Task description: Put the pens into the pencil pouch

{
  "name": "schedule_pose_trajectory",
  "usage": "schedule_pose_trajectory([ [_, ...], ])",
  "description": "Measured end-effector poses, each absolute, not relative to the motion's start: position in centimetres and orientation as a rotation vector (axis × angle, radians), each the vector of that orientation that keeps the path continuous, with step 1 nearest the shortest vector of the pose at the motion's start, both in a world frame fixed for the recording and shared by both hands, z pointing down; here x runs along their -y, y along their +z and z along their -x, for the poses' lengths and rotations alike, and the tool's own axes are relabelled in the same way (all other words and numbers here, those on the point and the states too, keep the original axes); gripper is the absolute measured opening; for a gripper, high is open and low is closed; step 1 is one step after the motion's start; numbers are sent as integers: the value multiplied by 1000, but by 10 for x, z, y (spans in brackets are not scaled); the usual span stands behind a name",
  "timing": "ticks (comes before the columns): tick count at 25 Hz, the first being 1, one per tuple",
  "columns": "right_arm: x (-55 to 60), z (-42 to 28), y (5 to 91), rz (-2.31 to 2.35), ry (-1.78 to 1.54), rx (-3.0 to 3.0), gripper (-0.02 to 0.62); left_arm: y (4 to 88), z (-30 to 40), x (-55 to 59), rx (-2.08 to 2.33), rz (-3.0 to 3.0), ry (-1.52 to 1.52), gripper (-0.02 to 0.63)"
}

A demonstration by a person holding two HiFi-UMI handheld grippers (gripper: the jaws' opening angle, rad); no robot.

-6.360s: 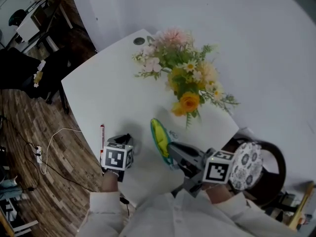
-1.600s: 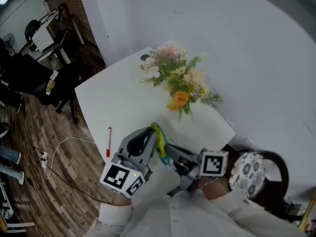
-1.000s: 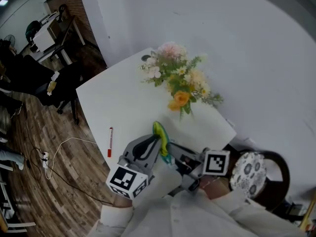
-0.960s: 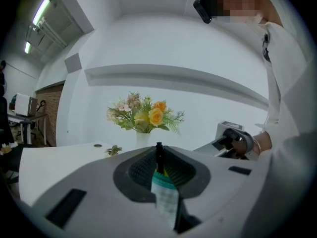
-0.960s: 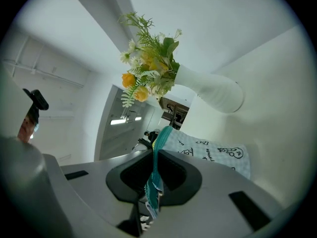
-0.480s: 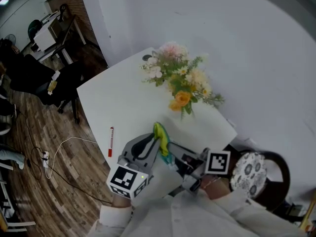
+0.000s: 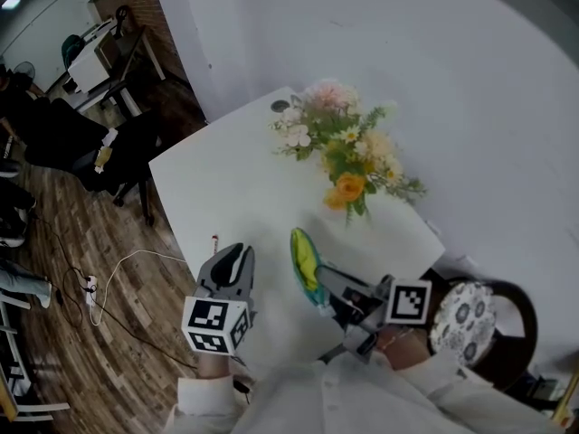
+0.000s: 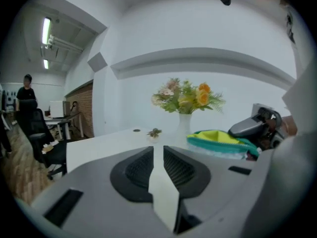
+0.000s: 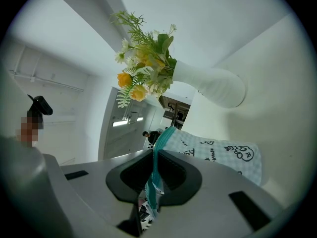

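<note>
Just swung from pouch [image 7: 305,259] toward remaining pen [image 7: 214,240]: left tongs [image 7: 237,253], narrow, empty; right tongs [image 9: 152,182] pinching pouch rim.

The left tool [image 7: 233,255] hides all but the tip of the pen [image 7: 214,239].

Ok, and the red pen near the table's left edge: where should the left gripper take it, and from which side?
Mid-barrel, probably, from above, with the jaws across its length. The pen lies flat on the table, pointing roughly away from the person, so only its long sides offer a hold. The left gripper hides most of it; only the far end shows.
</note>
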State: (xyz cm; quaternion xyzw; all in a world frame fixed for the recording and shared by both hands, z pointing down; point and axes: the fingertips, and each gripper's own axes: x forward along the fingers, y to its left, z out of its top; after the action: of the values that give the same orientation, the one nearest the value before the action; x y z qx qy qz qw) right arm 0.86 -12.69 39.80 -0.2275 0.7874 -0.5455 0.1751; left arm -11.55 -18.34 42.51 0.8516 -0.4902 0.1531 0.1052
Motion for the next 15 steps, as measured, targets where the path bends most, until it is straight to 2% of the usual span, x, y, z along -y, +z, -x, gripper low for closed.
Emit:
schedule_pose_trajectory([
  [6, 130, -4, 399, 631, -1552, -2237, 34, 455, 171, 200, 1599, -2289, 627, 46],
  [15, 136, 11, 399, 575, -1575, -2257, 34, 504, 197, 214, 1559, -2142, 886, 110],
])
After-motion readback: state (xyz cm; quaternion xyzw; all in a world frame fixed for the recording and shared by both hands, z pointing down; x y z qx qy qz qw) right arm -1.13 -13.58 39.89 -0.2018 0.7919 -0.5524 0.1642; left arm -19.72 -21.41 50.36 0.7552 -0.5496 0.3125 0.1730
